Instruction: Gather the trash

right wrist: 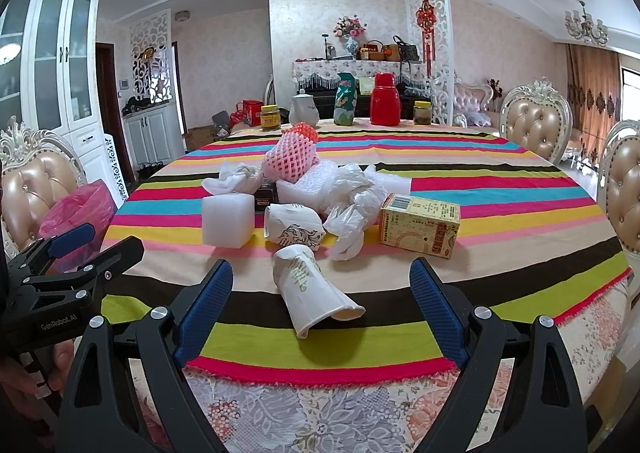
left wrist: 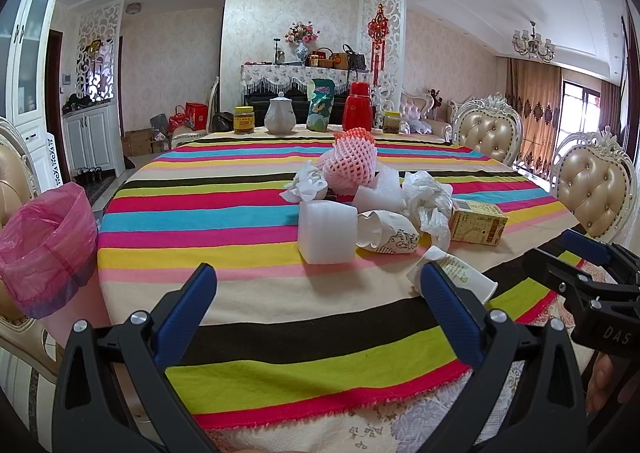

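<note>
A pile of trash lies mid-table: a white foam block (left wrist: 328,231) (right wrist: 229,220), a pink foam fruit net (left wrist: 352,165) (right wrist: 290,159), crumpled tissue (left wrist: 306,183), crumpled plastic (right wrist: 352,197), a squashed patterned paper cup (right wrist: 294,229), a yellow carton (right wrist: 418,225) (left wrist: 478,225). A tipped white paper cup (right wrist: 312,289) lies nearest, in front of my right gripper (right wrist: 321,309), which is open and empty. My left gripper (left wrist: 320,313) is open and empty, short of the foam block. A bin with a pink bag (left wrist: 44,245) (right wrist: 80,217) stands at the table's left.
The striped tablecloth (left wrist: 280,353) covers the table. At the far edge stand jars, a white teapot (left wrist: 280,115), a green packet and a red flask (left wrist: 358,107). Padded chairs (left wrist: 592,193) stand around the table.
</note>
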A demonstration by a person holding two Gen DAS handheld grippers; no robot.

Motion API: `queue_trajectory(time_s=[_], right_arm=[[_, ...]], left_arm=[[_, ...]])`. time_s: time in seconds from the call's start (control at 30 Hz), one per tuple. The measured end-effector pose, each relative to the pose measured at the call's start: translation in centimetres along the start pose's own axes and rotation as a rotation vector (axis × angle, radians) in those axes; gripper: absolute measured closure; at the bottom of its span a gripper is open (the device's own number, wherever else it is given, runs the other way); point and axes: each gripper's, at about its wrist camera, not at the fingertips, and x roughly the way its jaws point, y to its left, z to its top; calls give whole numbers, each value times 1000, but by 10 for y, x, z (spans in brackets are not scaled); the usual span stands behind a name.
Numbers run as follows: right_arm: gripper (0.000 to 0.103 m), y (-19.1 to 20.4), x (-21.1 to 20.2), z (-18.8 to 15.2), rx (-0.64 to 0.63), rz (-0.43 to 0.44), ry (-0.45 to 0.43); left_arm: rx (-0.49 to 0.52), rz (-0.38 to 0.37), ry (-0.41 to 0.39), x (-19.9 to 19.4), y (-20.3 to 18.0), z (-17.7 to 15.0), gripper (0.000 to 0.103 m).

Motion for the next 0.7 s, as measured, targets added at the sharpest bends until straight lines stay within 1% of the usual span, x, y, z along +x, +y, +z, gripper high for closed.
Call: queue_trajectory(time_s=[0.7], right_arm=[[18, 1, 0, 1, -2, 8, -2]], left_arm=[[2, 2, -9, 0, -1, 2, 4]])
